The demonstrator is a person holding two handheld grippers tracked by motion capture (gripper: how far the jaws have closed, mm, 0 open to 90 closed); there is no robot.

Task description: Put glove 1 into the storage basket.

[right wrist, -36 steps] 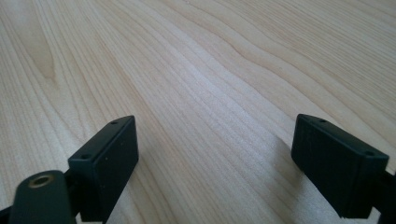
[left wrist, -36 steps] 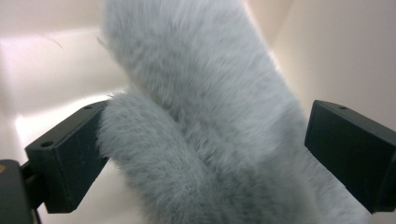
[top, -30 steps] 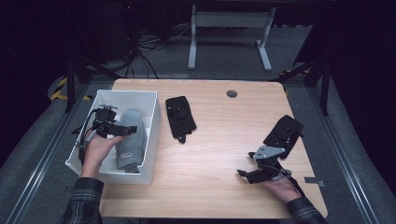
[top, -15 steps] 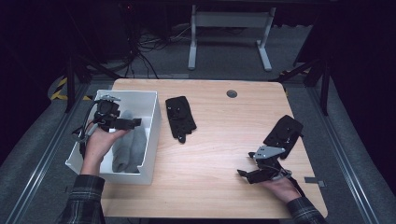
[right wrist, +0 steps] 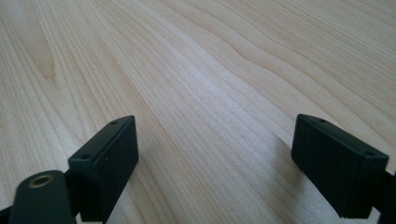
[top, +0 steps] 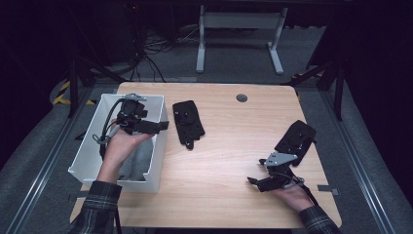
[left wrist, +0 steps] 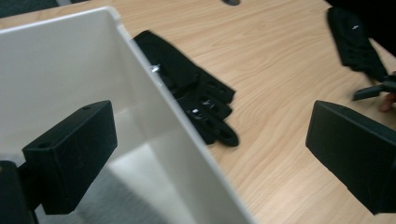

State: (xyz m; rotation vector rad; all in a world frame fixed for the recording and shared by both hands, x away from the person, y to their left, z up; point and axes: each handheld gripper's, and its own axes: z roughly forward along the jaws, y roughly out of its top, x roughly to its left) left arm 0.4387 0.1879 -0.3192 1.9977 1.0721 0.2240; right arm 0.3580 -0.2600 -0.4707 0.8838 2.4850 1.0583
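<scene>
A white bin (top: pixel 88 146) stands at the table's left, with a grey cloth item (top: pixel 140 157) lying in it. Above the bin's right wall hovers my left gripper (top: pixel 157 126), open and empty. In the left gripper view that wall (left wrist: pixel 154 107) runs between the jaws of the left gripper (left wrist: pixel 210 140), and the grey item (left wrist: pixel 126 196) lies below. A black glove (top: pixel 187 122) (left wrist: pixel 196 93) rests flat just right of the bin. A second black glove (top: pixel 296 140) (left wrist: pixel 355 42) lies at the right. My right gripper (top: pixel 258 181) (right wrist: pixel 229 158) is open over bare wood, in front of that glove.
The wooden table (top: pixel 234 146) (right wrist: pixel 210 70) has a round cable hole (top: pixel 241 97) near its far edge. Beyond the table stands a grey stand (top: pixel 238 29) on the dark floor with cables (top: pixel 146 44).
My left gripper has risen out of the bin and shifted right to its right wall. The grey item has sunk lower into the bin. The right gripper stays put.
</scene>
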